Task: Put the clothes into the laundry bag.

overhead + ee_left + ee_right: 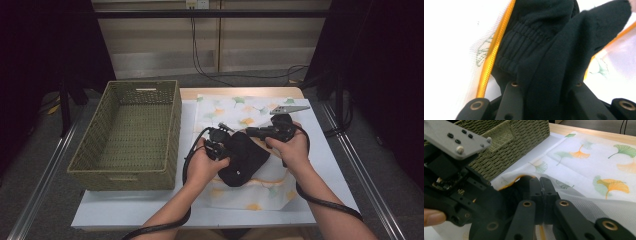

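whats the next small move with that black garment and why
Probably slide the black garment deeper into the mesh bag: the left gripper is shut on the fabric, the right gripper pinches the bag's orange-trimmed edge, and most of the garment still sits at the opening.

High view overhead, gripper views close, sharing mesh bag (pixel 252 192)

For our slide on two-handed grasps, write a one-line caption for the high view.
Two hand-held tools, left tool and right tool, grip a black garment over a leaf-print mesh bag, beside a wicker basket.
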`<state>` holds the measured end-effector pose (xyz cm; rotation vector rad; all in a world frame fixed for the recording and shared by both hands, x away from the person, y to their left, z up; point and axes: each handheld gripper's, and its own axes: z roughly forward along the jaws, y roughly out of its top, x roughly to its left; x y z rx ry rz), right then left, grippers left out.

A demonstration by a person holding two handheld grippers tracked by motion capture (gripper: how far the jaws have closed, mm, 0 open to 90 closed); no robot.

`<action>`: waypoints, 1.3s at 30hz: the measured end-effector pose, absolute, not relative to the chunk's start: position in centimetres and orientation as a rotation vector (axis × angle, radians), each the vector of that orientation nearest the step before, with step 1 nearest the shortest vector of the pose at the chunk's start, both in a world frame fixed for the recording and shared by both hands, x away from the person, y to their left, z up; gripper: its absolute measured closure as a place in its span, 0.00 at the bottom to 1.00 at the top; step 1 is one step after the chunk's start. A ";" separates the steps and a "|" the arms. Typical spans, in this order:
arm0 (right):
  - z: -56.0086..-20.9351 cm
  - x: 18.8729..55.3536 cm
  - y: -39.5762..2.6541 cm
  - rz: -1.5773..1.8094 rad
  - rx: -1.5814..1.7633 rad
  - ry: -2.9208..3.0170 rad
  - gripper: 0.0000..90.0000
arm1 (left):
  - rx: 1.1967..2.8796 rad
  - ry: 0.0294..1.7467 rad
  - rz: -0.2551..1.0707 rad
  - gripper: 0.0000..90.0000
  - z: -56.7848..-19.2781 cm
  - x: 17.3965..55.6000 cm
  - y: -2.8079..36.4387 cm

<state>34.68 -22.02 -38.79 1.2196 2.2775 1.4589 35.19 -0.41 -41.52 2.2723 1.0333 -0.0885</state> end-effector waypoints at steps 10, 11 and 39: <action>-38.8 34.7 -22.1 1.460 1.220 2.275 1.00 | 2.225 1.073 -0.020 0.85 -41.5 35.7 -0.2; -38.8 34.7 -22.1 1.464 1.222 2.273 1.00 | 2.231 1.073 -0.023 0.85 -41.5 35.7 -0.3; -39.3 34.7 -22.2 1.455 1.235 2.278 1.00 | 2.333 0.944 -0.004 0.23 -42.3 35.5 0.2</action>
